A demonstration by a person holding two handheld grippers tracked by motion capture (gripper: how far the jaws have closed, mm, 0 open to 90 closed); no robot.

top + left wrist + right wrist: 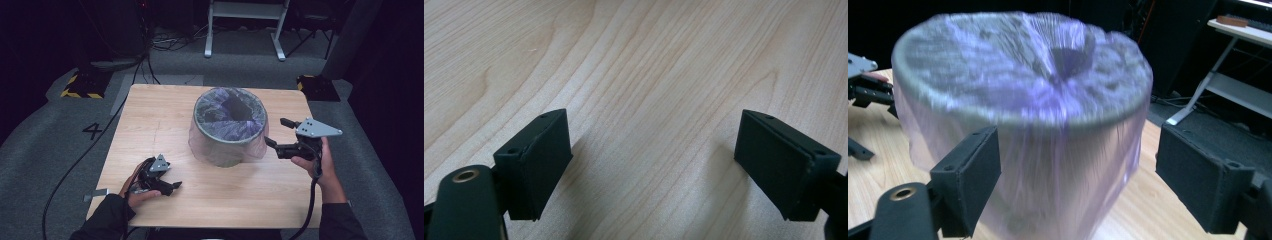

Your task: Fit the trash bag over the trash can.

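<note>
Right gripper (276,133) hovers released at the side of the bin (227,150), jaws spread on either side of the bag (255,147) that hangs over the bin's wall. Left gripper (172,186) rests released on the bench (165,115), near the front edge and well apart from the bin.

My worry is the thin film: a pinch that catches only a fold could tear the bag or drag it off the rim, and with nothing steadying the bin, a sideways pull could tip or slide it.

Inside, the bag lines the bin and sags into a dark hollow; I cannot tell any contents.
</note>
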